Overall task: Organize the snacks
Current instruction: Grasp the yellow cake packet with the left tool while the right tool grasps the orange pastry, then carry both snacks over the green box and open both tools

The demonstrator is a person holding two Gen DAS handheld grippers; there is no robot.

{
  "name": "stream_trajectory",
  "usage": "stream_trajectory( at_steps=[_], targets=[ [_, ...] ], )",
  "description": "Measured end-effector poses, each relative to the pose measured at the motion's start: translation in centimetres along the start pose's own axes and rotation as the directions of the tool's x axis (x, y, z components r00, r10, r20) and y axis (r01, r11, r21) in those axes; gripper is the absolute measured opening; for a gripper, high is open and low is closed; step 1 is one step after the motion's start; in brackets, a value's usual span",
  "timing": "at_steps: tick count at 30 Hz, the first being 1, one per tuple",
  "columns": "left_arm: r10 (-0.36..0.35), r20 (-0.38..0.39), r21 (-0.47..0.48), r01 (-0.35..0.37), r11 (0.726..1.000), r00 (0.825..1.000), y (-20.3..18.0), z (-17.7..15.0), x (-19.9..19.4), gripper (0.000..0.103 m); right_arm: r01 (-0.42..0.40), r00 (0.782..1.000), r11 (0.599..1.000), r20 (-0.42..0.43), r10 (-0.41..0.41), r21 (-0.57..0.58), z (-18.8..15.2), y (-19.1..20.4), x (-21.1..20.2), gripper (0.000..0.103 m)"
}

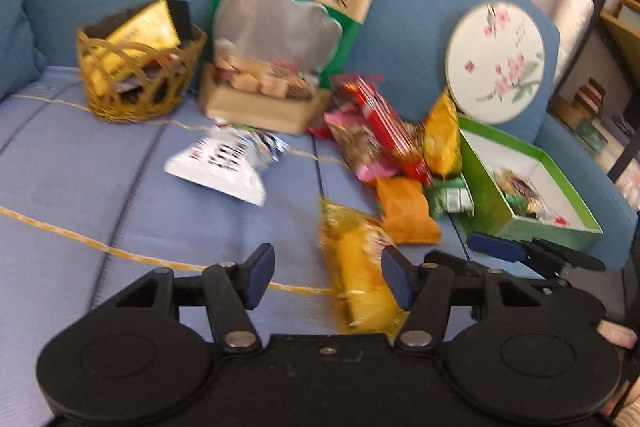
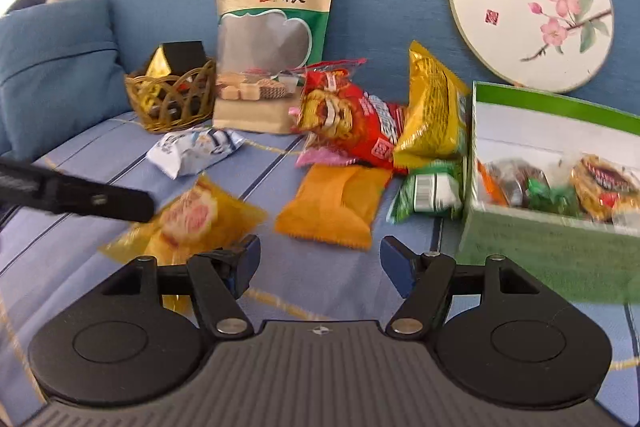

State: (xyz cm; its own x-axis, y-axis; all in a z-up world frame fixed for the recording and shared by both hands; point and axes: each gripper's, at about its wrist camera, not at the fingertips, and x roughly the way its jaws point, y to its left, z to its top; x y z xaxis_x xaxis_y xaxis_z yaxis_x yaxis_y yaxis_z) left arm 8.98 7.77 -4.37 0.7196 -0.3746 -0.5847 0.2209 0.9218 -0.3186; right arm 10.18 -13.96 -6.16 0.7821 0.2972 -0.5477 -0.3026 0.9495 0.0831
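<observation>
Plainly the yellow pack [image 1: 362, 275] is a light, soft thing: clear crinkly film around a pale cake, so it will yield under the pads, may slide on the slick wrap, and the cake inside would crush under a hard squeeze. The best hold, I judge, is across the narrow middle of the body with gentle pressure, or on the sealed end fin if the cake is to be spared.

It looks golden yellow and glossy, with a round printed picture on its face, seen best from the right wrist, and crimped edges; motion blur hides the print.

It lies on the blue striped sofa seat [image 1: 100, 163], apart from the pile of snacks nearer the green box [image 1: 532, 227], with the orange pack [image 1: 406, 213] just beyond it. In the left wrist view it sits at the right-hand finger of the left gripper [image 1: 328, 279], mostly under that finger, not centred in the gap.

The left gripper stands fairly wide with nothing clamped; no pad presses the film. The right gripper [image 2: 316, 267] is also spread wide and empty, hovering over bare seat, with the orange pack ahead and the green box to its right.
</observation>
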Motion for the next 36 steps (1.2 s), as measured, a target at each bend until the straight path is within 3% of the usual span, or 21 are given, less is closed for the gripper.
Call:
stream_trajectory(
  at_steps=[6,8,11,16,20,26,29,34,36],
  targets=[
    [-0.002,-0.008,0.006,0.002,1.000,1.000,0.8,-0.2,-0.7,0.072,0.095,0.993,0.995,-0.068,-0.094,0.008,2.1,1.3,4.8,0.103],
    [-0.017,-0.009,0.009,0.017,1.000,1.000,0.8,-0.3,-1.1,0.076,0.101,0.988,0.995,-0.112,-0.101,-0.011,1.6,1.1,5.6,0.096],
    [-0.059,-0.017,0.016,0.059,0.998,0.998,0.3,-0.2,-1.3,0.097,0.087,0.988,0.995,-0.125,-0.093,-0.054,0.8,0.9,3.2,0.077],
    [-0.077,-0.048,0.052,0.079,0.995,0.996,-1.9,-0.4,0.9,0.097,0.040,0.989,0.993,-0.137,-0.056,-0.114,-2.3,0.4,-2.6,0.075],
    [-0.027,-0.101,0.107,0.038,0.994,0.994,-3.4,-0.5,3.5,0.076,0.025,0.996,0.993,-0.088,-0.035,-0.119,-3.9,-0.1,-3.7,0.087],
    [0.011,-0.117,0.114,0.003,0.994,0.993,-3.6,-0.1,4.4,0.080,-0.015,0.997,1.000,-0.070,0.015,0.005,-2.9,-0.5,-3.1,0.103],
    [0.013,-0.133,0.121,0.003,0.993,0.991,-3.7,-0.1,4.6,0.080,-0.031,0.998,0.997,-0.056,0.035,0.073,-2.5,-0.8,-2.9,0.103],
    [0.043,-0.149,0.105,-0.027,0.994,0.988,-3.4,-0.6,5.5,0.077,0.062,0.996,0.995,-0.074,-0.057,0.077,-2.6,-0.6,-1.2,0.103],
    [0.055,-0.138,0.137,-0.036,0.990,0.989,-3.6,-0.7,5.5,0.063,0.079,0.993,0.995,-0.090,-0.073,0.064,-2.9,-0.7,-0.7,0.093]
  ],
)
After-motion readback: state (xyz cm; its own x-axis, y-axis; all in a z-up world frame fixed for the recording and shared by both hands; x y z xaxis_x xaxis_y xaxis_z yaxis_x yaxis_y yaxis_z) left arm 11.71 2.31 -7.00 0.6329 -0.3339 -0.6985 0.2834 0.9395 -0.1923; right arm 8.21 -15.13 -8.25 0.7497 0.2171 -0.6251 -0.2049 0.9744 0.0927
